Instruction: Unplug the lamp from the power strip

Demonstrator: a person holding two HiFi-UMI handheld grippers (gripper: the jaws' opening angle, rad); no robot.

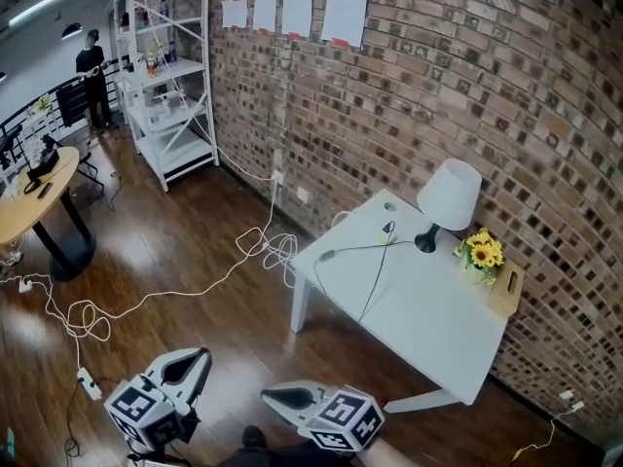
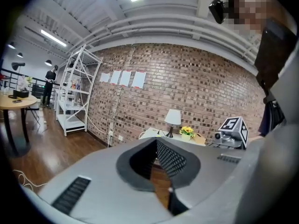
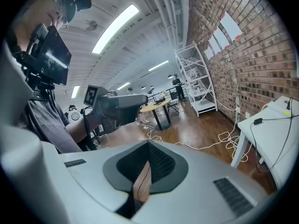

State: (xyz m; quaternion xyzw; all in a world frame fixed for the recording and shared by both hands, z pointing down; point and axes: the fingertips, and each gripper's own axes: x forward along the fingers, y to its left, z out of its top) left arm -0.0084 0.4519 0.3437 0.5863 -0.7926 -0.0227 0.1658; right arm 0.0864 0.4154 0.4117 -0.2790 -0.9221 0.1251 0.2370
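- Your left gripper [image 1: 200, 357] and right gripper [image 1: 270, 394], smooth grey shells, have their jaws pinched together with nothing in them.
- The lamp [image 1: 449, 195], a white cone shade on a black base, sits on the white table [image 1: 428, 324] by the brick wall [image 1: 438, 66].

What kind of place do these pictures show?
Probably an open, loft-style office or studio. A long red brick wall runs along one side, a tall white metal shelving unit stands against it, and a plain white rectangular table stands on the dark wooden floor.
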